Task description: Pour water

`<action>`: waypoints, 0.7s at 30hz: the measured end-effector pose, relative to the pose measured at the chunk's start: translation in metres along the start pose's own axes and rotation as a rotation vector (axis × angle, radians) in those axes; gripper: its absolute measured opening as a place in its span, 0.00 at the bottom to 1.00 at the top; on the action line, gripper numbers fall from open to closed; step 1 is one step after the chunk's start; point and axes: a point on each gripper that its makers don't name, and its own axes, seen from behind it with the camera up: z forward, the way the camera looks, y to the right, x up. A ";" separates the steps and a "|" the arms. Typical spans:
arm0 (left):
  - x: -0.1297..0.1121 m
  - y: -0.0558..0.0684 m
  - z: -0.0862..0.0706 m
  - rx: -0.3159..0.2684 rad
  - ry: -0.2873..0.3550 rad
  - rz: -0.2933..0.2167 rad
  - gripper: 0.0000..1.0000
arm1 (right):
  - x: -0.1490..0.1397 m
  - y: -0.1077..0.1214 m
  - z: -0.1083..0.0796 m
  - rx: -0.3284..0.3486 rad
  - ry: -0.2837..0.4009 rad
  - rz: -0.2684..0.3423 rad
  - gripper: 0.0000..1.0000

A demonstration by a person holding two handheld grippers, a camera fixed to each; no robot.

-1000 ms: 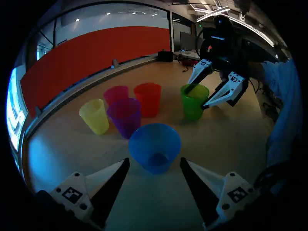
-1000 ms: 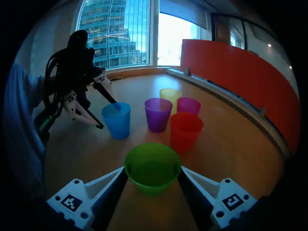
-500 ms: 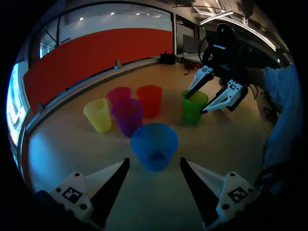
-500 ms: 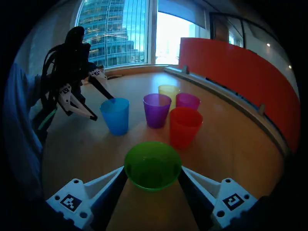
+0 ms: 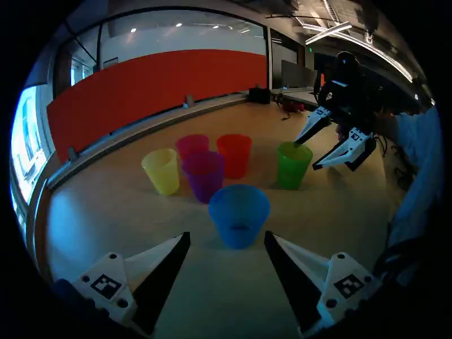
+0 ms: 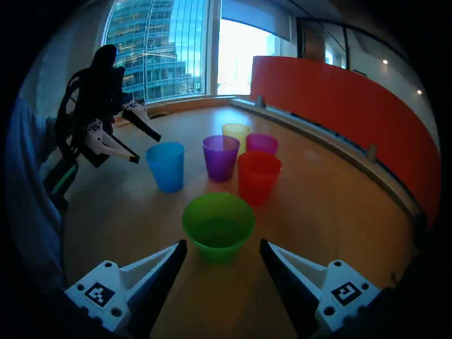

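In the left gripper view my left gripper [image 5: 227, 243] is open, and a blue cup [image 5: 239, 215] stands on the wooden table just beyond its fingertips. Farther off, my right gripper [image 5: 319, 152] hangs open beside a green cup [image 5: 294, 164]. In the right gripper view my right gripper [image 6: 222, 251] is open, with the green cup [image 6: 218, 225] just ahead of its tips. The blue cup [image 6: 165, 165] stands further back, and my left gripper [image 6: 145, 148] is open beside it. Both cups are upright and free of the fingers.
A yellow cup [image 5: 161, 170], a purple cup [image 5: 203, 175], a pink cup [image 5: 192, 145] and a red cup [image 5: 234, 155] cluster behind the blue one. A red wall [image 5: 158, 85] runs along the table's far edge. A person's sleeve [image 5: 415, 164] is at right.
Both grippers have drawn back from their cups. The blue cup and the green cup, which sat between the fingers, now stand just beyond the tips.
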 end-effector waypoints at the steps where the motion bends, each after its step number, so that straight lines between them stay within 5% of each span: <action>1: 0.000 -0.002 -0.002 0.009 0.005 -0.006 0.98 | -0.002 0.001 -0.003 -0.007 0.002 0.004 1.00; 21: 0.039 -0.048 -0.051 0.255 0.231 -0.090 0.97 | 0.026 0.032 -0.061 -0.237 0.196 0.161 1.00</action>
